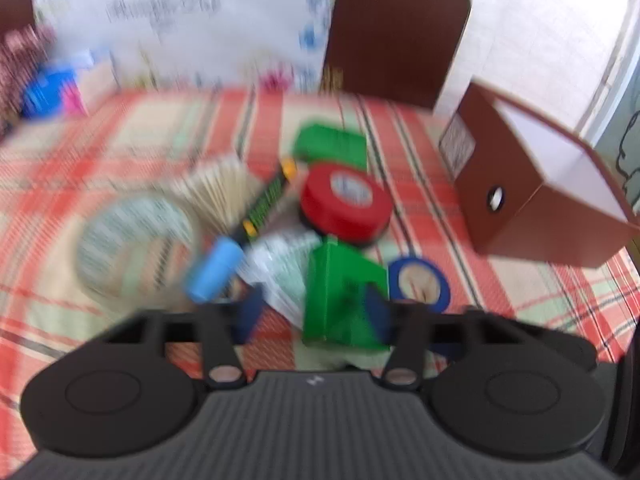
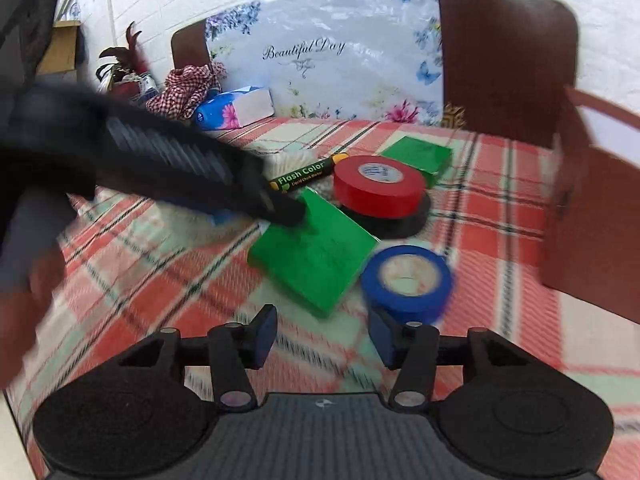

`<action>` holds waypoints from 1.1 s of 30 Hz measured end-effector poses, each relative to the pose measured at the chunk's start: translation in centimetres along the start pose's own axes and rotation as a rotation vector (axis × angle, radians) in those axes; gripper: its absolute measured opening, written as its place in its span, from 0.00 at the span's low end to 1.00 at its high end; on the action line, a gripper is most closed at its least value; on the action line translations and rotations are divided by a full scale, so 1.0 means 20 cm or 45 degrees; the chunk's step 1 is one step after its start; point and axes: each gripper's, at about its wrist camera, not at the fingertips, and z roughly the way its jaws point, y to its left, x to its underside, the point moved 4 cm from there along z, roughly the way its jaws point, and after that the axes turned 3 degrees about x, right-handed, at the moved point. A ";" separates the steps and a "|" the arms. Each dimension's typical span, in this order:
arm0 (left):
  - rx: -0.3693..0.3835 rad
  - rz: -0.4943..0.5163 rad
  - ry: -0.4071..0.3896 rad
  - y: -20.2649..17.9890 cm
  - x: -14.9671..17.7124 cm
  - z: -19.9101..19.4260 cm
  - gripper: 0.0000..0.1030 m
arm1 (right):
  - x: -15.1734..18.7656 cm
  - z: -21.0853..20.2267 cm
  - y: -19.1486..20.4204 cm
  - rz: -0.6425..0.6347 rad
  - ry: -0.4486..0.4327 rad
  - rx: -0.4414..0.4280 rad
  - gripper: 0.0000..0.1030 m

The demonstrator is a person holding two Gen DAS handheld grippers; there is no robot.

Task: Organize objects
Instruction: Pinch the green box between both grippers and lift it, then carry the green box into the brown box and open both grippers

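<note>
Here the near green block (image 1: pixel 340 292) sits at the front of the clutter on the plaid tablecloth (image 2: pixel 500 208), tilted, one edge propped on a crinkled clear packet (image 1: pixel 280 264). The left gripper (image 1: pixel 316 312) has its blue pads spread either side of the block, the right pad against or just beside its flank, the left pad well clear; jaws wide, nothing clamped yet. In the right wrist view that same tool reaches in from the left, its tip touching the block's far corner.

Just beside the block: blue tape roll (image 2: pixel 406 276), touching or nearly touching its right corner. Behind: red tape roll (image 2: pixel 378 184) stacked on a black roll (image 2: pixel 404 220), a "Flash Color" chalk marker (image 2: pixel 308 174), a second green block (image 2: pixel 418 156). Left of centre in the left wrist view: a light blue cylinder (image 1: pixel 214 270), a large clear tape roll (image 1: pixel 136 240), a fan of pale sticks (image 1: pixel 220 188); all blurred.

Brown cardboard box (image 1: pixel 532 188) stands open-topped at the right, apart from the pile; likely the destination.

Right gripper (image 2: pixel 322 336) hangs low over bare cloth, fingers apart, empty, short of the block and blue roll.

Step in hand, as judged: seize the near green block. To do it well, centre it between the pads before closing, grip across flat faces not the corner, and lift straight so the blue roll and packet are not dragged. Blur suggests motion; settle first.
</note>
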 end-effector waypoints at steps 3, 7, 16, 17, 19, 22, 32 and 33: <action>0.035 -0.038 -0.011 -0.01 0.04 -0.04 0.31 | -0.01 -0.02 0.02 -0.029 -0.010 0.010 0.44; 0.150 -0.101 0.013 -0.08 0.18 -0.17 0.31 | 0.09 -0.26 0.00 -0.102 -0.082 0.014 0.44; 0.215 -0.067 0.136 -0.32 0.41 -0.14 0.53 | 0.38 -0.59 -0.12 -0.147 -0.118 0.124 0.67; 0.189 -0.075 0.123 -0.30 0.40 -0.16 0.56 | 0.38 -0.59 -0.14 -0.124 -0.114 0.120 0.69; 0.144 -0.083 0.098 -0.28 0.36 -0.18 0.58 | 0.37 -0.58 -0.17 -0.094 -0.119 0.118 0.72; 0.126 -0.083 0.138 -0.30 0.32 -0.15 0.57 | 0.35 -0.51 -0.18 -0.110 -0.122 0.087 0.89; 0.166 0.029 0.119 -0.51 0.21 -0.11 0.35 | 0.30 -0.45 -0.30 -0.032 -0.142 0.166 0.64; 0.181 0.056 0.093 -0.56 0.17 -0.13 0.35 | 0.28 -0.49 -0.31 -0.042 -0.189 0.203 0.64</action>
